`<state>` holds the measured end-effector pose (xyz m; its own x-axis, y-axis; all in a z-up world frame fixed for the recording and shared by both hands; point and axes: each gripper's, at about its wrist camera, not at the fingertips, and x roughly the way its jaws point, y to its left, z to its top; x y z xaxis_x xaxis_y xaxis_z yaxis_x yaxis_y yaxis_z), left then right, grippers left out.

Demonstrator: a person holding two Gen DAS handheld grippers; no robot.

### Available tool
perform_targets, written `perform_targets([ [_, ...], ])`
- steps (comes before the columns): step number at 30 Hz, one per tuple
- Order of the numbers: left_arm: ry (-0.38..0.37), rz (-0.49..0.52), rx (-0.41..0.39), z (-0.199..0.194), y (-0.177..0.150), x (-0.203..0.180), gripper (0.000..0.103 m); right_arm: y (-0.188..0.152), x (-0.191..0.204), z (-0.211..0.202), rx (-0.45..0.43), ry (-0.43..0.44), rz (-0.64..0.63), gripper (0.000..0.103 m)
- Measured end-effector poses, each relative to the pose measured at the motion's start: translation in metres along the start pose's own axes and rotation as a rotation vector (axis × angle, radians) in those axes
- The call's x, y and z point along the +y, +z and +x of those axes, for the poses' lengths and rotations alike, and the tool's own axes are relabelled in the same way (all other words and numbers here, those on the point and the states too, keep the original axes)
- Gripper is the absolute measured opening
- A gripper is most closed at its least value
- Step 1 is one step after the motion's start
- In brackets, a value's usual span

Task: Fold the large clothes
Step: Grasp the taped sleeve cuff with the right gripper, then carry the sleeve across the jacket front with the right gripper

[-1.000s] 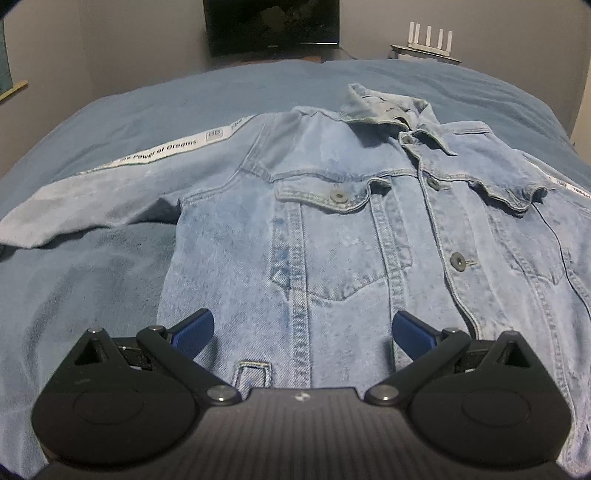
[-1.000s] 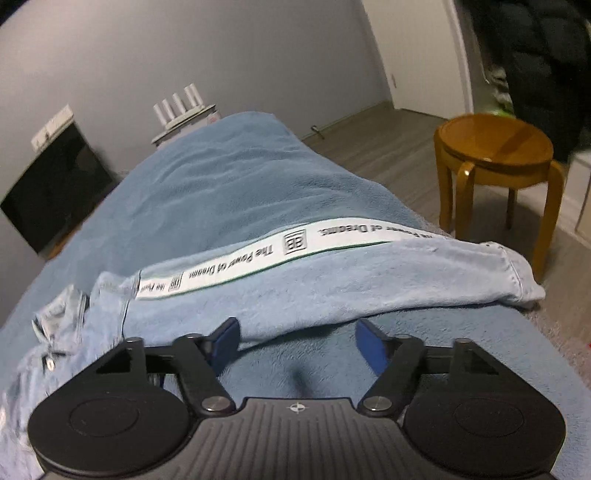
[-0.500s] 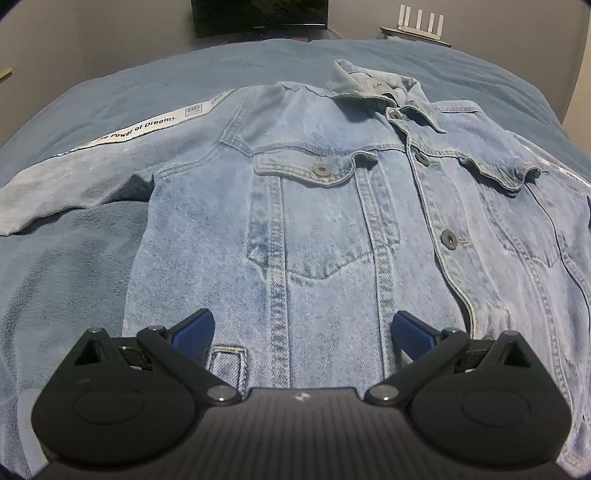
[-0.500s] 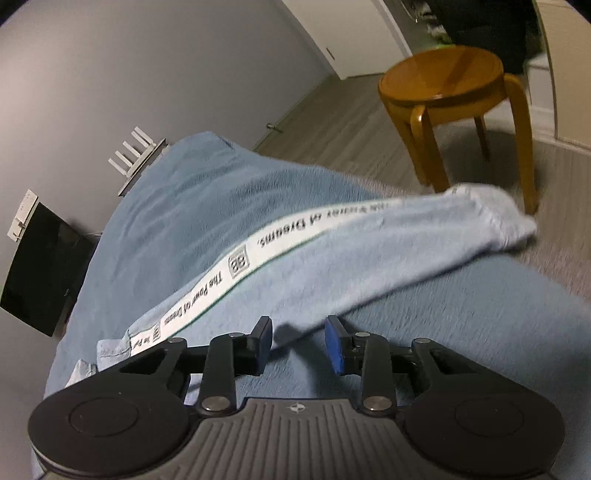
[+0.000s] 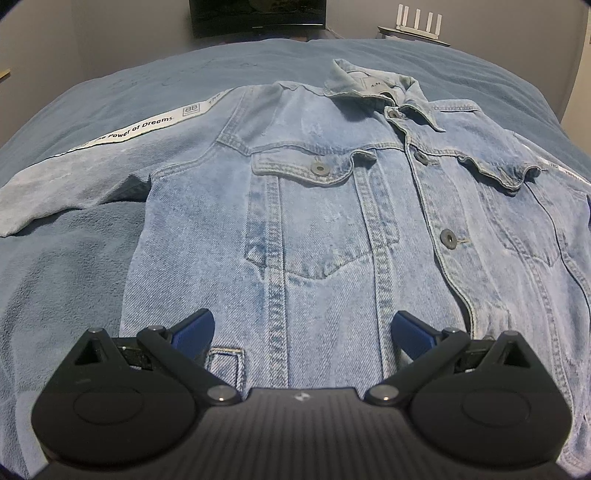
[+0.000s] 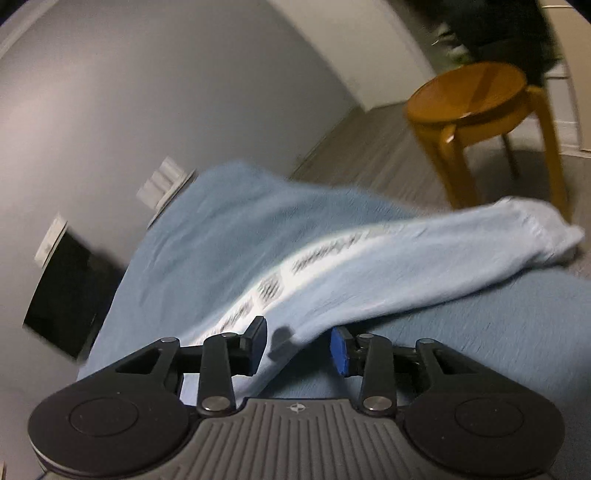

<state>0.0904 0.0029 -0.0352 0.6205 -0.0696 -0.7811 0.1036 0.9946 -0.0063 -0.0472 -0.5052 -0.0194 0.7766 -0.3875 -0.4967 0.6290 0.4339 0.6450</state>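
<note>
A light blue denim jacket [image 5: 332, 221] lies buttoned and face up on the blue bed [image 5: 74, 277], collar at the far end. My left gripper [image 5: 303, 332] hovers open over the jacket's hem with nothing clamped between its blue pads. The jacket's right sleeve [image 6: 406, 266], with its white lettered stripe, stretches across the bed toward the edge. My right gripper [image 6: 299, 347] is low at the sleeve's near edge. Its jaws are opening, and the edge of the sleeve lies between them without the pads pressing on it. The right wrist view is blurred.
A round wooden stool [image 6: 476, 96] stands on the floor beyond the bed's edge, near the sleeve's cuff. A dark screen [image 5: 258, 14] and a white router [image 5: 413, 18] sit against the grey wall past the bed's far end.
My right gripper rolled and sank toward the sleeve, and its jaws narrowed from wide around the sleeve's edge. The left gripper stayed wide over the hem.
</note>
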Motion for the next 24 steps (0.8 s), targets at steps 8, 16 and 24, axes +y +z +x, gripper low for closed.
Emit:
perform_targets([
  [8,0.012,0.007,-0.011,0.004,0.002,0.000,0.103,0.013,-0.030,0.011,-0.135,-0.039,0.200,0.040],
  [16,0.090,0.045,-0.044,0.016,0.000,0.001,0.103,0.009,-0.022,0.003,-0.219,-0.078,0.145,0.018],
  [24,0.093,0.068,-0.020,0.025,-0.002,0.001,0.103,-0.006,0.085,-0.044,-0.451,-0.036,-0.403,0.009],
])
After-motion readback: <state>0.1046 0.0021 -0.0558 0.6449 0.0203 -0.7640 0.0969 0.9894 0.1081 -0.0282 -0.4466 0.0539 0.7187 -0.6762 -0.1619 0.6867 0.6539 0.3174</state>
